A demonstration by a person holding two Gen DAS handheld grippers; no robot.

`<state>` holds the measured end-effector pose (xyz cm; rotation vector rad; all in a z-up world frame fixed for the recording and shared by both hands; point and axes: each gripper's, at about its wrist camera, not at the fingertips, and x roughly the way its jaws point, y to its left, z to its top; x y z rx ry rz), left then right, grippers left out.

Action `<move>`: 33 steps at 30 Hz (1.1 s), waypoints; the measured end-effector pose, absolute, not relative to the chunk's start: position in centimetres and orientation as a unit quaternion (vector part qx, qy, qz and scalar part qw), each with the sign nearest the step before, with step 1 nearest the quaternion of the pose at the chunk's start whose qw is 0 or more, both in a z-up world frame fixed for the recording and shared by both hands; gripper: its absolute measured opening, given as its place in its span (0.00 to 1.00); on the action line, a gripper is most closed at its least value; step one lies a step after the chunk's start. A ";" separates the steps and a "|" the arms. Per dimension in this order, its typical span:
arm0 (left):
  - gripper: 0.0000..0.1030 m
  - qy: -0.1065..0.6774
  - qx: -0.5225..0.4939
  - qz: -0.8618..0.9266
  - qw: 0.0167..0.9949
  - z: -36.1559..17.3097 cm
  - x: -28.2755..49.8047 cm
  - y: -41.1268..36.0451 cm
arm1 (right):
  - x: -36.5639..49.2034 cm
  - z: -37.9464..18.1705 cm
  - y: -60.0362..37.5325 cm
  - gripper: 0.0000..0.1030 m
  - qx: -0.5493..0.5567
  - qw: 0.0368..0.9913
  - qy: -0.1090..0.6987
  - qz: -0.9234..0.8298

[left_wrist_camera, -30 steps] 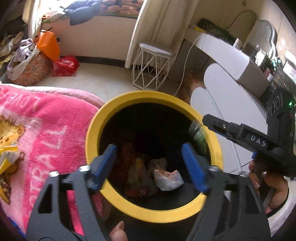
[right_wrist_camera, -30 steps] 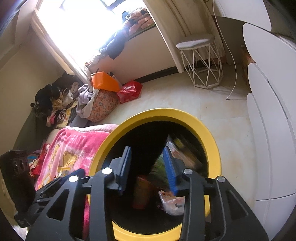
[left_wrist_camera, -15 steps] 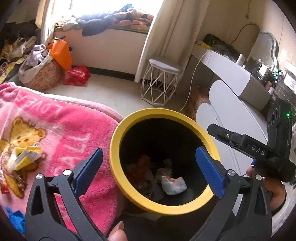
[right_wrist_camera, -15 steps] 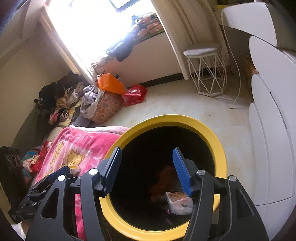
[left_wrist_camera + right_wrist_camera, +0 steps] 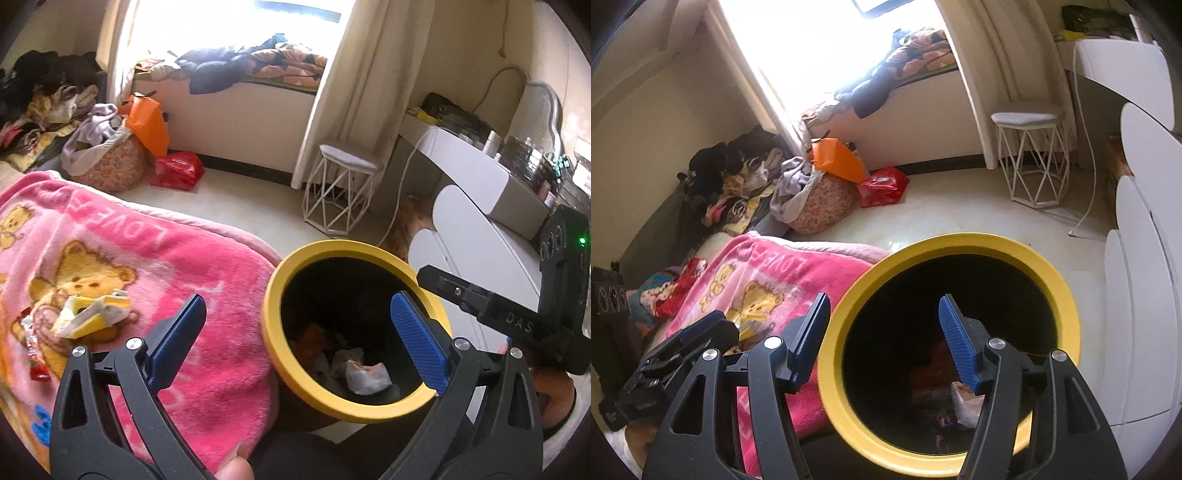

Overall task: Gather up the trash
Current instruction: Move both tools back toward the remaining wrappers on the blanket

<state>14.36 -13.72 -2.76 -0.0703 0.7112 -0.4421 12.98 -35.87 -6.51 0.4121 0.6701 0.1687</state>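
Both tongs have lifted back from the yellow bin (image 5: 354, 332), left gripper (image 5: 295, 336) wide apart, right gripper (image 5: 886, 343) apart, both empty. Left of the left tongs lies a crumpled yellow wrapper (image 5: 92, 314) on the pink blanket (image 5: 207, 266): probably light, crushable; pinch its raised fold.

The yellow-rimmed bin (image 5: 275, 334) stood open-topped, its mouth unobstructed. The pink blanket (image 5: 192, 266) touched its left side; white cabinets (image 5: 1137, 314) stood near its right.

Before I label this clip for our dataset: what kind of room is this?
Most likely a bedroom in a home. A pink fleece blanket covers what looks like a bed, clothes are piled along the wall, and a white vanity desk with a stool stands near the curtained window.
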 end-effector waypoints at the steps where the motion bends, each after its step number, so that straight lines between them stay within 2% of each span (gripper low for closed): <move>1: 0.89 0.344 -0.035 -0.211 0.914 -2.7 14.3 -13.4 | 12.9 -6.5 -35.4 0.57 0.195 0.921 0.326 0.087; 33: 0.89 0.325 -0.079 -0.066 0.940 -2.5 14.1 -1.0 | 16.0 -4.6 -22.8 0.58 0.090 0.914 0.337 0.206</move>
